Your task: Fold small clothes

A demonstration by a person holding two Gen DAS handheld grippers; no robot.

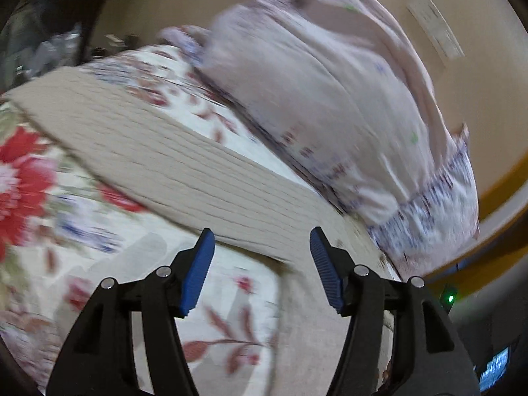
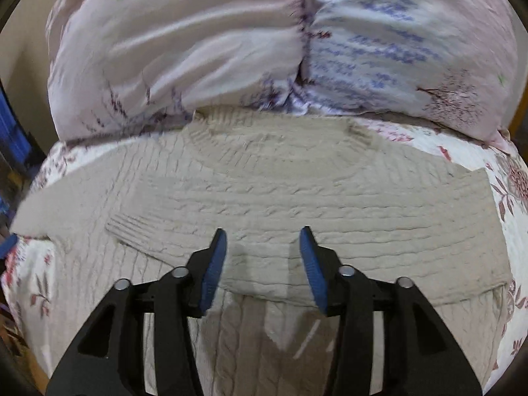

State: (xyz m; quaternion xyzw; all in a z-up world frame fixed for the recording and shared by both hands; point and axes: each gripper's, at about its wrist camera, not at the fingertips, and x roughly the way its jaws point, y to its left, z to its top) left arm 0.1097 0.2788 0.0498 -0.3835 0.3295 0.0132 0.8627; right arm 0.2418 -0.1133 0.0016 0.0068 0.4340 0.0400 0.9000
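Note:
A beige cable-knit sweater [image 2: 264, 191] lies flat on a floral bedsheet [image 2: 514, 231], with one sleeve folded across its body. My right gripper [image 2: 263, 241] is open and empty, just above the folded sleeve near the sweater's middle. In the left wrist view the sweater [image 1: 148, 151] shows as a beige band running diagonally across the sheet [image 1: 49, 198]. My left gripper [image 1: 262, 244] is open and empty, hovering at the sweater's near edge. The left view is motion-blurred.
A large pale pink pillow [image 2: 264, 43] with blue and purple print lies against the far edge of the sweater; it also shows in the left wrist view [image 1: 330, 92]. A beige wall [image 1: 445, 16] and a wooden bed frame [image 1: 501, 191] stand behind it.

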